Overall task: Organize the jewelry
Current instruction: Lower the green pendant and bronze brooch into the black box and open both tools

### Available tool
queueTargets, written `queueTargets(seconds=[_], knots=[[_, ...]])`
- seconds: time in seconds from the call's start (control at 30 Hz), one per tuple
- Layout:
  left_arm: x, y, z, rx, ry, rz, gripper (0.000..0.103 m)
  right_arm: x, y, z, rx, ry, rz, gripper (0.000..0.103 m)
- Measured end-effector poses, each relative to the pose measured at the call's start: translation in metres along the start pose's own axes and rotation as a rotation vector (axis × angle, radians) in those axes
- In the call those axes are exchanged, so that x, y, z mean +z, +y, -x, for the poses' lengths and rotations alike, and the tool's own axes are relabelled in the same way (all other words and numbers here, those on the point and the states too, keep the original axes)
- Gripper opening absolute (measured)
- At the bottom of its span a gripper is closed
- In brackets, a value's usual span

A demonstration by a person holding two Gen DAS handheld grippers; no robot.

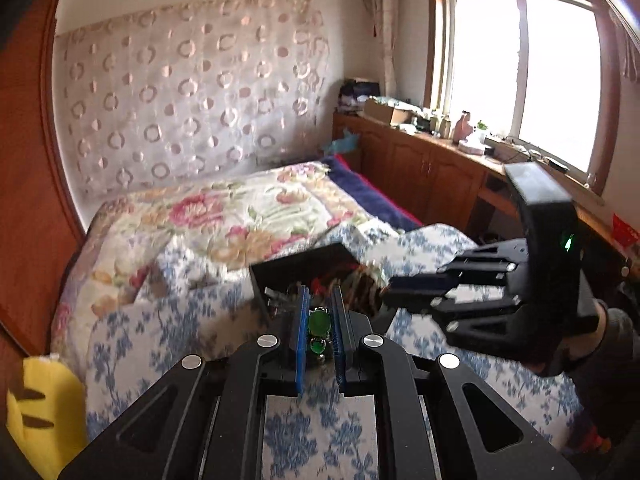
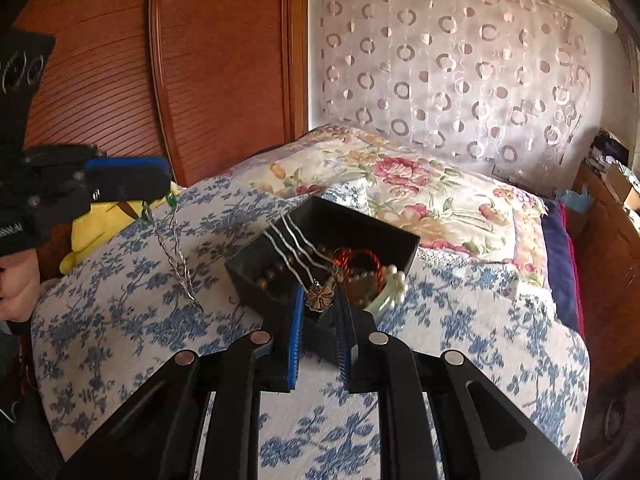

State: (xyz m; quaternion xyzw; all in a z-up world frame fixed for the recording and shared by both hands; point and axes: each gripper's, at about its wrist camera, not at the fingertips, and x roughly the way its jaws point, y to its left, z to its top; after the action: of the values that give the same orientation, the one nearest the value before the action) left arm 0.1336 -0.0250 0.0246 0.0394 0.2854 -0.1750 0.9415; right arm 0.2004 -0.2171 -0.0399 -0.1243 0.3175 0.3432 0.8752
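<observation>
A black jewelry box (image 2: 352, 220) sits on the blue-flowered bedspread, holding brown beads, a red coil, pearls and silver chains; it also shows in the left wrist view (image 1: 296, 268). My left gripper (image 1: 319, 328) is shut on a green-stone necklace (image 1: 319, 322); its silver chain (image 2: 176, 256) hangs down to the bedspread, left of the box. My right gripper (image 2: 320, 300) is shut on a bronze flower pendant (image 2: 320, 298) at the box's near edge, with its silver chains running back into the box.
A floral quilt (image 2: 420, 184) lies behind the box. A yellow plush (image 2: 100, 224) lies at the bed's left edge. A wooden wardrobe (image 2: 200, 60) stands to the left, and a cluttered wooden cabinet (image 1: 432, 160) runs under the window.
</observation>
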Motion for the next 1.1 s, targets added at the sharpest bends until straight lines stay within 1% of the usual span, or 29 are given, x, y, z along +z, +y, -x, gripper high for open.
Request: queueTargets(seconds=[0.17,0.27,0.33,0.4,0.67,0.7,0.73,0.77,1.03,1.07,1.1], knots=[[0.016,-0.002,-0.011,-0.002,-0.015,-0.017,0.009,0.004,-0.003,-0.01,-0.004,0.006,-0.002,0.017],[0.022,-0.001,-0.022,0.006,-0.01,-0.022,0.009,0.006,-0.006,-0.015,-0.003,0.006,-0.014,0.018],[0.025,0.002,-0.027,0.007,-0.005,-0.019,0.009,0.006,-0.011,-0.019,0.016,0.011,-0.031,0.018],[0.027,0.005,-0.036,0.013,0.004,-0.014,0.009,0.005,-0.013,-0.018,0.003,0.007,-0.027,0.018],[0.026,0.008,-0.058,0.016,0.032,-0.002,0.009,0.004,-0.02,-0.018,0.006,0.009,-0.045,0.018],[0.026,0.008,-0.059,0.017,0.035,0.0,0.009,0.004,-0.02,-0.019,0.003,0.01,-0.042,0.019],[0.025,0.008,-0.062,0.017,0.038,0.002,0.009,0.004,-0.02,-0.019,0.002,0.009,-0.04,0.023],[0.025,0.009,-0.065,0.017,0.043,0.004,0.009,0.004,-0.02,-0.019,0.002,0.007,-0.042,0.023],[0.021,0.007,-0.08,0.033,0.066,0.014,0.01,-0.005,-0.025,-0.006,-0.017,-0.008,-0.075,0.023],[0.02,0.007,-0.08,0.04,0.066,0.015,0.011,-0.007,-0.026,-0.003,-0.023,-0.012,-0.084,0.023],[0.019,0.007,-0.08,0.045,0.068,0.014,0.016,-0.008,-0.026,-0.002,-0.025,-0.014,-0.09,0.023]])
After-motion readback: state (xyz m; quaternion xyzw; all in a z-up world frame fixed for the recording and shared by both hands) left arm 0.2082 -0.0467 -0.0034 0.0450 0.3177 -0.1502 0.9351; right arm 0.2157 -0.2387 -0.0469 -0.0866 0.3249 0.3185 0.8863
